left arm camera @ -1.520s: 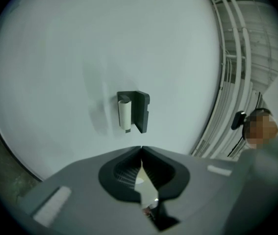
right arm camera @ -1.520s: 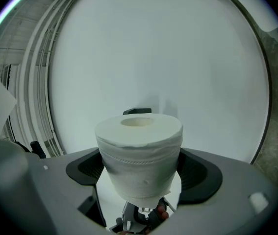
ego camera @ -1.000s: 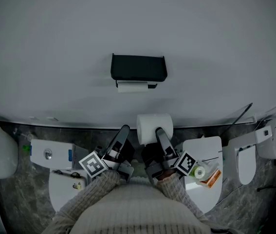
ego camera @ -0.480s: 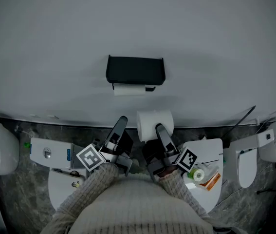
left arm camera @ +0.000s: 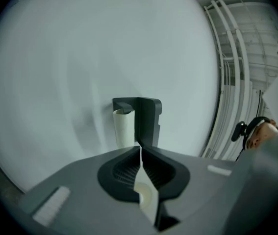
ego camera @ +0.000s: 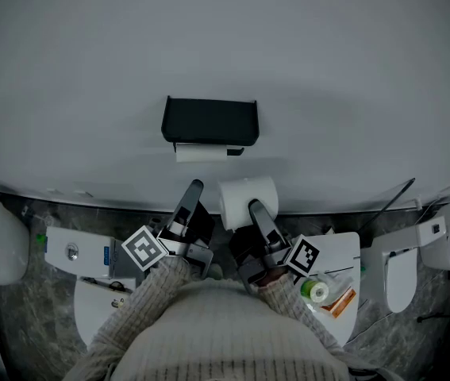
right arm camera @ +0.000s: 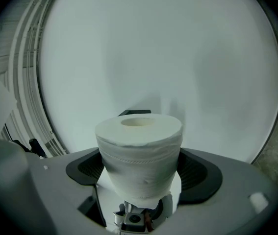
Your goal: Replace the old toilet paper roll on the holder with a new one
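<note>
Only the head view is showing both rolls at once: the new roll (ego camera: 244,197) is sitting clamped in the right gripper (ego camera: 255,206), just below the black holder (ego camera: 209,121) on the wall, where the old roll (ego camera: 201,152) is hanging. In the right gripper view the new roll is filling the jaws and hiding nearly all of the holder. The left gripper view is giving a clear look at the holder and old roll past the left gripper (left arm camera: 139,150), whose jaws are pressing together. Compared with a second ago, both grippers are sitting nearer the holder. Counting: two rolls, one holder, two grippers.
</note>
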Motion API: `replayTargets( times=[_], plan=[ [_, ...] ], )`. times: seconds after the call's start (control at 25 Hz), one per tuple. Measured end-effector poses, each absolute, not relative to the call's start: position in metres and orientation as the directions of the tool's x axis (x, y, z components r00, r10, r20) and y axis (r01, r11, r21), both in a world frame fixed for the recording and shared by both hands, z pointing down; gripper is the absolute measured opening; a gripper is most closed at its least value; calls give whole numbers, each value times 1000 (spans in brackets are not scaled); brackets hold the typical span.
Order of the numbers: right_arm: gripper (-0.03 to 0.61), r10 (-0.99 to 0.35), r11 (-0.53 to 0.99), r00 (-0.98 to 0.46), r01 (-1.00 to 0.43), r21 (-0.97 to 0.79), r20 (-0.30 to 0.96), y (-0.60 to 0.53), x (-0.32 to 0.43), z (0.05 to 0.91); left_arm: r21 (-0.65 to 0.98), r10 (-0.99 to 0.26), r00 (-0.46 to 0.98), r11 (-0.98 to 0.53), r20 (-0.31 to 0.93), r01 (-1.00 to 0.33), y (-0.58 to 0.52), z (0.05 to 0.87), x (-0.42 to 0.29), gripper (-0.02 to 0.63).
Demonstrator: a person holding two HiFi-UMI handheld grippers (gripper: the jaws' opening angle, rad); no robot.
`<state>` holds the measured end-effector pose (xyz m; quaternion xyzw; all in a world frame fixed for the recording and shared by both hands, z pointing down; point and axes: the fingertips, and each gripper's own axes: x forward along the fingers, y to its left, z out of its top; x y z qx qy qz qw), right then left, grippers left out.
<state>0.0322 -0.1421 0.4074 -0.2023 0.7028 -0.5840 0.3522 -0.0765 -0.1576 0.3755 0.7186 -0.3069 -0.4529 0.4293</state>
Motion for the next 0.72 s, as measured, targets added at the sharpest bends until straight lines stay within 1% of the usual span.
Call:
replayTargets(
  times=[0.24, 0.72],
  plan=[
    [457, -688, 218, -684, 127, -968, -245, -148, 28, 415, 907, -850, 377, -418, -367, -59, -165, 381, -82, 16],
    [457, -733, 216, -635, 123, -969, -244, -161, 35, 415, 912, -855, 389, -402, -344, -78, -192, 377, -89, 163]
  ],
)
